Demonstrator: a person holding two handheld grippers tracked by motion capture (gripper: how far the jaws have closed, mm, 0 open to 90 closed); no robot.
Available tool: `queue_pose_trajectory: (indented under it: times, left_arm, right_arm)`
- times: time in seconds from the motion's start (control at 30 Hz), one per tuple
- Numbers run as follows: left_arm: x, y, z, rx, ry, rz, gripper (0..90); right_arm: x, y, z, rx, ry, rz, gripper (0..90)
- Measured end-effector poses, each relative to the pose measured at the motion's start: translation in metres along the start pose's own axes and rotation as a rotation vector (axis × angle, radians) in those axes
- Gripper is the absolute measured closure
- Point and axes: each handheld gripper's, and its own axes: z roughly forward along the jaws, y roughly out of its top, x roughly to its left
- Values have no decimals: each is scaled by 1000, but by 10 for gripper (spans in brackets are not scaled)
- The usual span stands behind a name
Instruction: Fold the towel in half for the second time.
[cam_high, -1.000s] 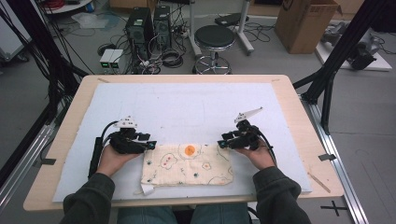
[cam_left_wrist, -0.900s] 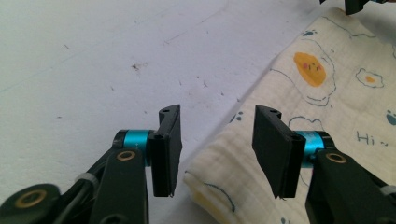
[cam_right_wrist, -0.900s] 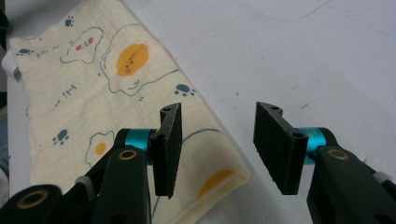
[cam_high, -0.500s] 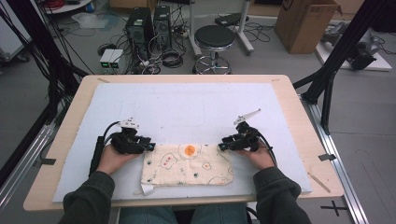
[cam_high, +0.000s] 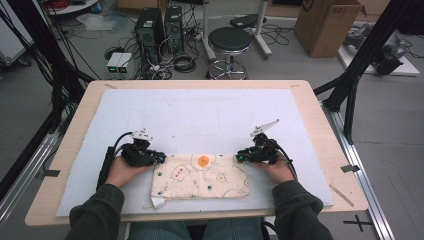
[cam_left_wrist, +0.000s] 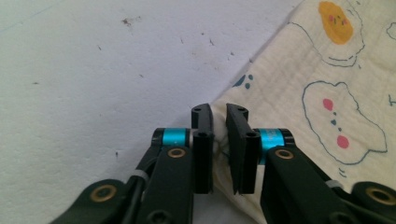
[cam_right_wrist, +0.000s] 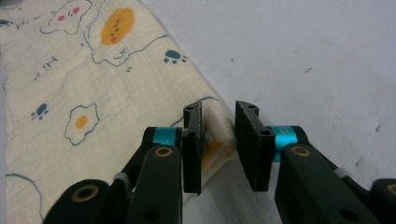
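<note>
**Item: printed cloth, gripped by two corners**

**Location.** The cloth lies flat on the white surface, spread between the two sets of jaws: its far left corner sits in the left gripper, its far right corner in the right gripper. The rest of the fabric runs back toward the person.

**Risks.**
- Right corner may slip. In the right gripper view the cloth corner rests against the left-hand jaw only; a clear gap stands between fabric and the other jaw. Any lift before that gap shuts would likely leave the corner behind.
- Uneven hold. If one side bites and the other does not, the cloth would probably swing or drag from a single corner and bunch up.
- Thin bite on the left. The left jaws catch the cloth right at its edge; a sharp pull could tug it free.
- Pinching down into the soft surface could wrinkle the hem rather than seize it.

**Jaws, left gripper**. Nearly clenched, having just been closing; only a narrow slit remains, with the cloth corner wedged in it. Judged as grasping the cloth.

**Jaws, right gripper**. Partly open, also just closing; the corner lies between them, touching one jaw, not yet pinched.
</note>
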Motion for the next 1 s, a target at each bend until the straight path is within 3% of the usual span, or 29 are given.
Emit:
queue_pose_trajectory:
  times: [0.07,0.17,0.67,1.0]
  left_arm:
    - [-1,0,0,0,4,0,843]
    - [-1,-1,-2,-5,16,-2,852]
    - [5,-1,-7,-80,58,-32,858]
    - [14,12,-9,-123,88,-65,858]
  right_arm:
    - [0,0,0,8,-3,-5,806]
    - [1,0,-1,18,2,-2,829]
    - [-3,7,-4,15,-17,10,841]
    - [-13,19,-6,-24,-42,36,842]
